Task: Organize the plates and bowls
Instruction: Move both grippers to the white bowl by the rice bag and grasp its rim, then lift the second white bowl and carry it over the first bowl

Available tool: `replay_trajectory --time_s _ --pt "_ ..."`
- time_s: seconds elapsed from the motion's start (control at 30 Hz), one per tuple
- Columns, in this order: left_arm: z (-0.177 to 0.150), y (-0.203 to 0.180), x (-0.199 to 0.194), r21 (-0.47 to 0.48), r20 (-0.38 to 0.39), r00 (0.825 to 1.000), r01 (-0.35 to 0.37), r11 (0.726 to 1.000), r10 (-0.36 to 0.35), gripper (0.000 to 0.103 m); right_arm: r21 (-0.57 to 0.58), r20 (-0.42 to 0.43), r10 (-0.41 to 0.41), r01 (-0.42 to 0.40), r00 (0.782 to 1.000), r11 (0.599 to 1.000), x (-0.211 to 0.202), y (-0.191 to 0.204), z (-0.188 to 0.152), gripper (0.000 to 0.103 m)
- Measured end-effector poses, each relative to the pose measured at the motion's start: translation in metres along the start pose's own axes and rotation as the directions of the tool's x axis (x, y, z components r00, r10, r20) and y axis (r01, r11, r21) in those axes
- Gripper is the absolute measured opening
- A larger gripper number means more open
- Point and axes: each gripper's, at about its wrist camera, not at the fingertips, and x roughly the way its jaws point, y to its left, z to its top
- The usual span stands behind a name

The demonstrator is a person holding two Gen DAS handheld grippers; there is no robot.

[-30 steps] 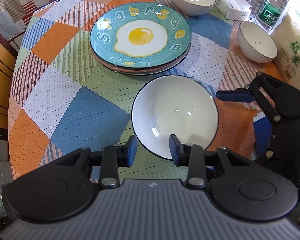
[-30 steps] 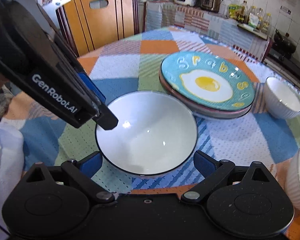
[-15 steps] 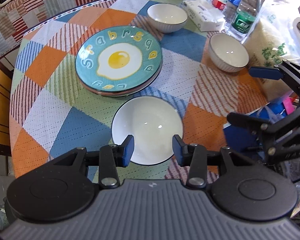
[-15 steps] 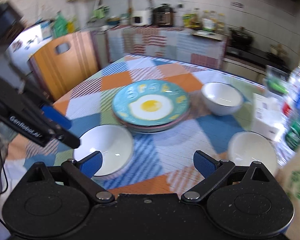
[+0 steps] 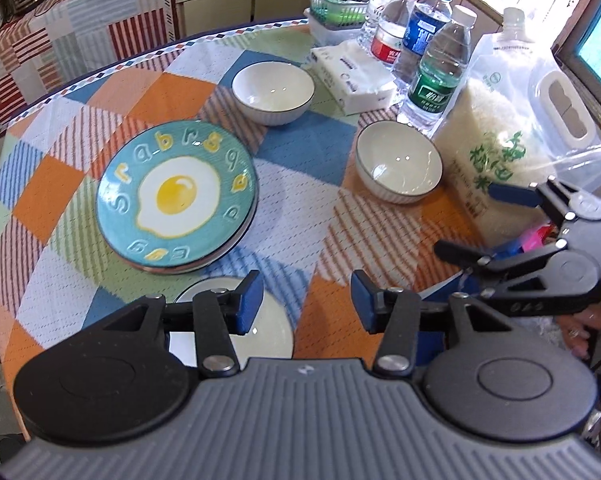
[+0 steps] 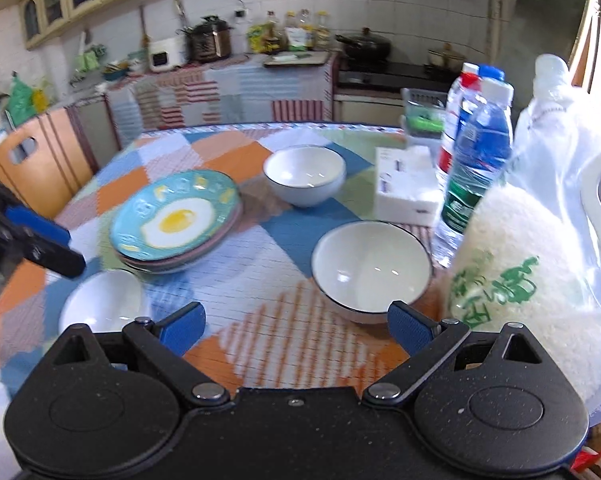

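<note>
So, counting left to right on the checkered table (image 5: 308,216): one stack of plates (image 5: 176,196) with a fried-egg plate on top, then three white bowls. The wide bowl (image 5: 266,332) sits at the near edge under the left gripper (image 5: 306,306), whose jaws are opening with nothing between them. A small bowl (image 5: 273,92) sits farther back, and another small bowl (image 5: 398,162) is just beside the rice bag (image 5: 512,140). Behind them are one tissue pack (image 5: 350,76) and four water bottles (image 5: 440,68). The right gripper (image 6: 296,330) hangs wide apart and empty, near that second small bowl.
</note>
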Motion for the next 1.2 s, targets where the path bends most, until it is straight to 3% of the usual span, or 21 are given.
replay_trajectory --time_s 0.27,0.4,0.67,0.97,1.2 --pt "0.021 -0.013 0.036 -0.027 0.019 0.999 0.046 0.999 -0.045 0.052 0.099 -0.048 -0.022 0.027 0.999 0.995 0.034 -0.011 -0.013 0.099" --pt "0.030 -0.015 0.058 -0.057 0.018 0.998 0.063 0.996 -0.062 0.054 0.199 -0.064 -0.009 0.022 0.998 0.980 0.053 -0.014 -0.021 0.099" --pt "0.055 -0.024 0.098 -0.075 0.036 0.995 0.090 0.993 -0.088 0.063 0.341 -0.091 -0.076 0.102 0.993 0.934 0.096 -0.023 -0.029 0.099" --pt "0.071 -0.040 0.158 -0.074 0.026 0.997 0.071 0.995 -0.070 0.063 0.332 -0.035 -0.184 0.186 0.982 0.925 0.126 -0.006 -0.040 0.096" --pt "0.072 -0.050 0.179 -0.061 0.015 0.998 0.068 0.996 -0.067 0.061 0.286 -0.009 -0.242 0.235 0.970 0.929 0.136 -0.008 -0.037 0.090"
